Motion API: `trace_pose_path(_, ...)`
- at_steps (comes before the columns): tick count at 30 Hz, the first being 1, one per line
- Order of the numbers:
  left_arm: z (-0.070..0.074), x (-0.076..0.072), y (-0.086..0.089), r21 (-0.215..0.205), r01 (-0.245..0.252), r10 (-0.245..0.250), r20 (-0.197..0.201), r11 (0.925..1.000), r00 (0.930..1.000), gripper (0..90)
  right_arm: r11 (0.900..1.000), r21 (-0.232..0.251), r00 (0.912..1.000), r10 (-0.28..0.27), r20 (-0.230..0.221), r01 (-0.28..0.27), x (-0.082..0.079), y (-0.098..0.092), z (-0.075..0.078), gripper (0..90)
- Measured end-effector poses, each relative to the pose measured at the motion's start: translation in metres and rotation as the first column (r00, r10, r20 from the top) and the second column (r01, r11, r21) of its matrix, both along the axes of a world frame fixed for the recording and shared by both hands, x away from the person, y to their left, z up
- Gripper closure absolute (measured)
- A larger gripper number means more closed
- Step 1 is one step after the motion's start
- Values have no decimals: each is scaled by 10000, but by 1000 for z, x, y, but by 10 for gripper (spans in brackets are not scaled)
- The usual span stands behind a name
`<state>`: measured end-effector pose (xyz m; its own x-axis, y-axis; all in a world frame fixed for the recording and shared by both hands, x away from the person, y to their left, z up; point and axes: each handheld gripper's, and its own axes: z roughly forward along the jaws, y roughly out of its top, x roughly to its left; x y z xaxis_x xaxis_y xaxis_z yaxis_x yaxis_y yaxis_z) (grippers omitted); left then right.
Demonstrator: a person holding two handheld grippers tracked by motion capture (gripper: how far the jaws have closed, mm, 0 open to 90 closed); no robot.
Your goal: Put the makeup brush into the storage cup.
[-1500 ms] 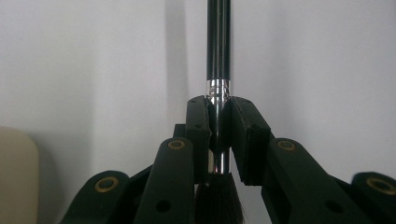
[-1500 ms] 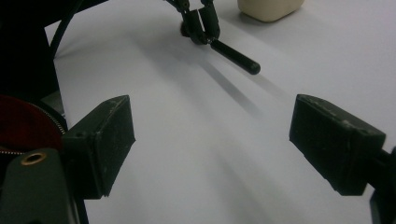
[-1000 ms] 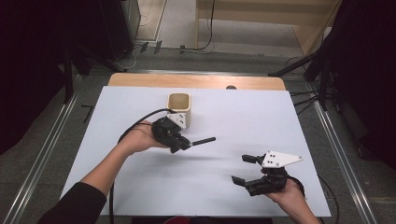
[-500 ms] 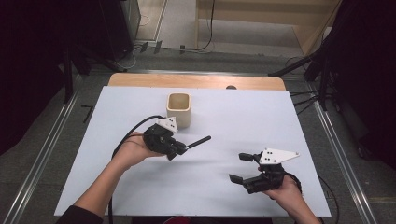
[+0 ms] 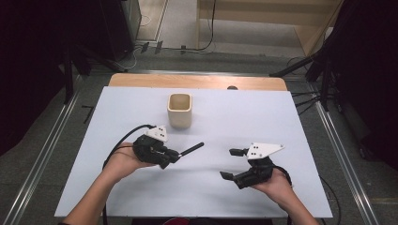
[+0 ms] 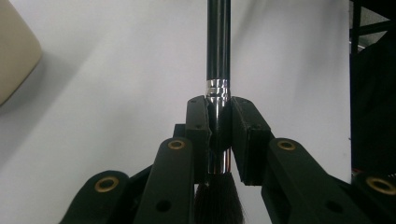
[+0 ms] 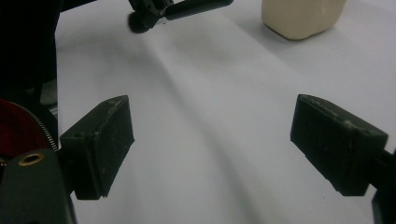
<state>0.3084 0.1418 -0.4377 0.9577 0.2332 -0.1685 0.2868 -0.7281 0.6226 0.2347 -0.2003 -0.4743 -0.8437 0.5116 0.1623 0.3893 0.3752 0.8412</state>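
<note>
Clamping a black makeup brush (image 6: 218,56) by its ferrule, the left gripper (image 5: 176,154) hovers near the cream cup (image 5: 180,110); the right gripper (image 5: 232,164) gapes empty.

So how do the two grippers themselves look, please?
Both are black. The left gripper and the right gripper each carry a pale grey three-cornered plate on top and trail a black cable. Brass-coloured rivets mark the jaw links. The jaw pads are rectangular blocks.
</note>
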Motion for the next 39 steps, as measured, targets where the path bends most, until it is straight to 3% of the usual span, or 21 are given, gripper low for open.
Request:
trace_pose_path(17, 10, -9, 3, 254, 470, -477, 273, 9986, 9985, 784, 9957, -101, 9957, 917, -109, -919, 14, 20, 7, 139)
trace_pose_path(25, 11, -11, -1, 444, 768, -774, 103, 9961, 9970, 784, 9911, -409, 9915, 1249, -356, -1263, 16, 28, 9, 138)
trace_pose_path(39, 9, -13, -17, 1143, 1465, -1464, -90, 9826, 9892, 784, 9758, -1035, 9805, 1876, -577, -1928, 17, 39, 12, 138)
